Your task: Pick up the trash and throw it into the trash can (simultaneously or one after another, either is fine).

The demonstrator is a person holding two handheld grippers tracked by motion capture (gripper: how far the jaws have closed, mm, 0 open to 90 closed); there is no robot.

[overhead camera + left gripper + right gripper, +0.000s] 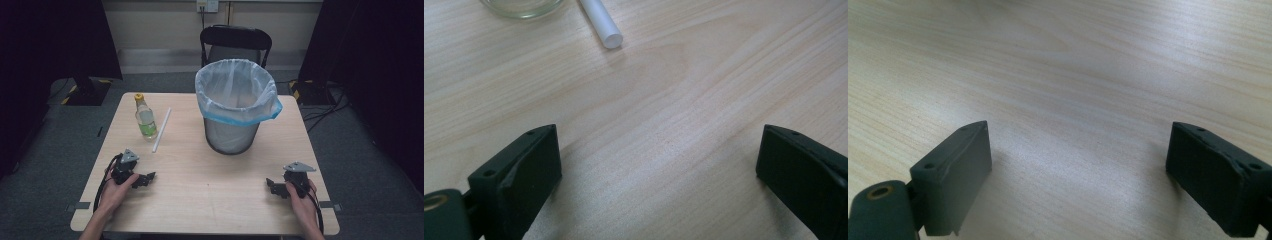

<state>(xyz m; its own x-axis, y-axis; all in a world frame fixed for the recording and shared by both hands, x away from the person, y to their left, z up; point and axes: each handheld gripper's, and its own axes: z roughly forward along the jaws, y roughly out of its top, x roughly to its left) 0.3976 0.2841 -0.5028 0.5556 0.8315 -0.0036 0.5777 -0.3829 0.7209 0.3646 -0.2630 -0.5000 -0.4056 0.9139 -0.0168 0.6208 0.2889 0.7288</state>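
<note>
We hold the left gripper [141,180] low over the near left part of the bench [210,200], and its fingers [519,175] stand wide apart with only bare wood between them. The right gripper [275,187] sits low over the near right part of the bench, well apart from the left one, and its fingers [953,175] are just as wide, again with nothing but wood grain in the gap.

The things nearest our left gripper are a white tube [161,129] and a small bottle [145,116]. The tube lies flat on the bench, beyond the left gripper and clear of it. Its long axis runs away from us and slightly to the right in the high view, so its near end points toward the left gripper and its far end toward the back edge of the bench. In the left gripper view we see that near end [602,23] as a round white face at the top, ahead of the fingers and not between them.

The bottle stands upright just to the left of the tube, close beside it; we cannot tell whether they touch. It has a yellow cap and some pale liquid in the bottom. Its glass base [521,6] shows at the top left of the left gripper view.

A wire bin [235,107] lined with a pale blue bag stands on the far middle of the bench, well apart from both grippers. A black chair [235,42] stands behind the bench.
</note>
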